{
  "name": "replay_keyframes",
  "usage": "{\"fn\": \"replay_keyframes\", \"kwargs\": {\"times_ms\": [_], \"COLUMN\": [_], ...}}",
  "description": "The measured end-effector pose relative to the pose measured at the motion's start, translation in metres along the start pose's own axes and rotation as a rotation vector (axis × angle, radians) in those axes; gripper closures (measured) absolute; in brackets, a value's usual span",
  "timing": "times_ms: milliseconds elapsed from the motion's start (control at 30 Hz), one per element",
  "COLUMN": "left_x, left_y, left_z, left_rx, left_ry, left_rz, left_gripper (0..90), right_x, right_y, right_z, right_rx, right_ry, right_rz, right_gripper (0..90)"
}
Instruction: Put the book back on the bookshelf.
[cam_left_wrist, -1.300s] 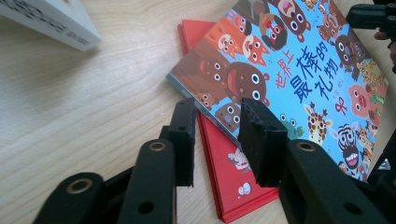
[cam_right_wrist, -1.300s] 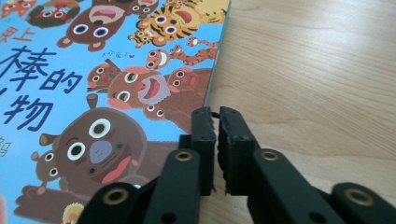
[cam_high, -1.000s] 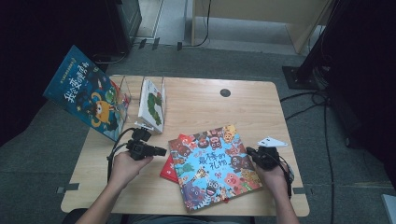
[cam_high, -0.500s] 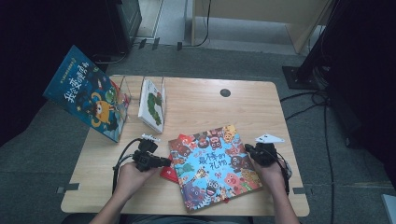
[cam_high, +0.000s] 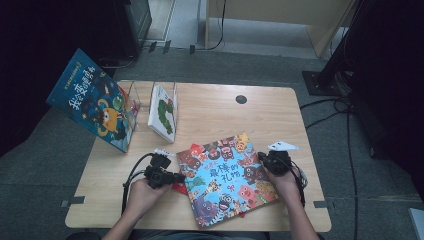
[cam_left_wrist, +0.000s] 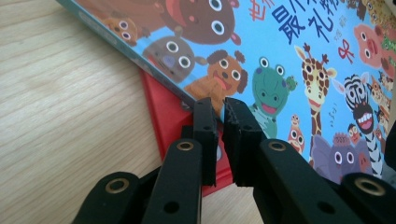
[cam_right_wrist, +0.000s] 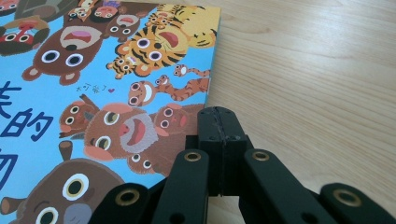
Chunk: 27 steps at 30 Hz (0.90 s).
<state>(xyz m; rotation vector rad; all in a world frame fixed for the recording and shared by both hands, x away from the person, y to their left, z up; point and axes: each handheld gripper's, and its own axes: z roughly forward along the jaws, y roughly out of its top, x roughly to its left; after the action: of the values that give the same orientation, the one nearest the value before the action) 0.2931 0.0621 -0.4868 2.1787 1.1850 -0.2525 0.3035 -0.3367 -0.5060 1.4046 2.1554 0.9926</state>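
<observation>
A blue picture book (cam_high: 222, 180) with cartoon animals lies flat near the table's front edge, on top of a red book (cam_high: 178, 188). My left gripper (cam_high: 182, 176) points at its left edge. In the left gripper view the gripper (cam_left_wrist: 219, 105) hovers where the blue book (cam_left_wrist: 303, 56) overlaps the red book (cam_left_wrist: 163, 112). Its jaws have just been closing to a thin slit, and I see nothing between them. My right gripper (cam_high: 261, 159) rests at the book's right edge. It is shut and empty (cam_right_wrist: 219, 112) beside the blue book (cam_right_wrist: 93, 70).
A clear stand at the back left of the wooden table (cam_high: 225, 110) holds a white caterpillar book (cam_high: 162, 112). A dark blue book (cam_high: 95, 105) leans at the table's left edge. A round cable hole (cam_high: 241, 99) sits at the back. Cables trail on the floor to the right.
My left gripper has moved right and down to the blue book's left edge, and its jaws have narrowed. The right gripper and the books have stayed put.
</observation>
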Motion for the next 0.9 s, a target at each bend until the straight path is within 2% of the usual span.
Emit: {"fn": "replay_keyframes", "kwargs": {"times_ms": [300, 400, 467, 900], "left_x": [0.003, 0.003, 0.004, 0.009], "left_y": [-0.009, -0.011, -0.015, -0.030], "left_z": [-0.006, -0.007, -0.009, -0.021], "left_rx": [-0.017, -0.022, -0.033, -0.063], "left_ry": [0.013, 0.018, 0.022, 0.051], "left_rz": [-0.026, -0.032, -0.046, -0.092], "left_gripper": [85.8, 86.0, 86.1, 85.8], "right_x": [0.009, 0.010, 0.012, 0.025], "right_y": [0.012, 0.013, 0.019, 0.037], "right_z": [0.013, 0.016, 0.020, 0.039], "right_rx": [0.022, 0.015, 0.033, 0.038], "right_ry": [-0.009, -0.002, 0.005, 0.036], "right_rz": [-0.004, -0.002, 0.006, -0.050], "right_gripper": [90.0, 90.0, 90.0, 90.0]}}
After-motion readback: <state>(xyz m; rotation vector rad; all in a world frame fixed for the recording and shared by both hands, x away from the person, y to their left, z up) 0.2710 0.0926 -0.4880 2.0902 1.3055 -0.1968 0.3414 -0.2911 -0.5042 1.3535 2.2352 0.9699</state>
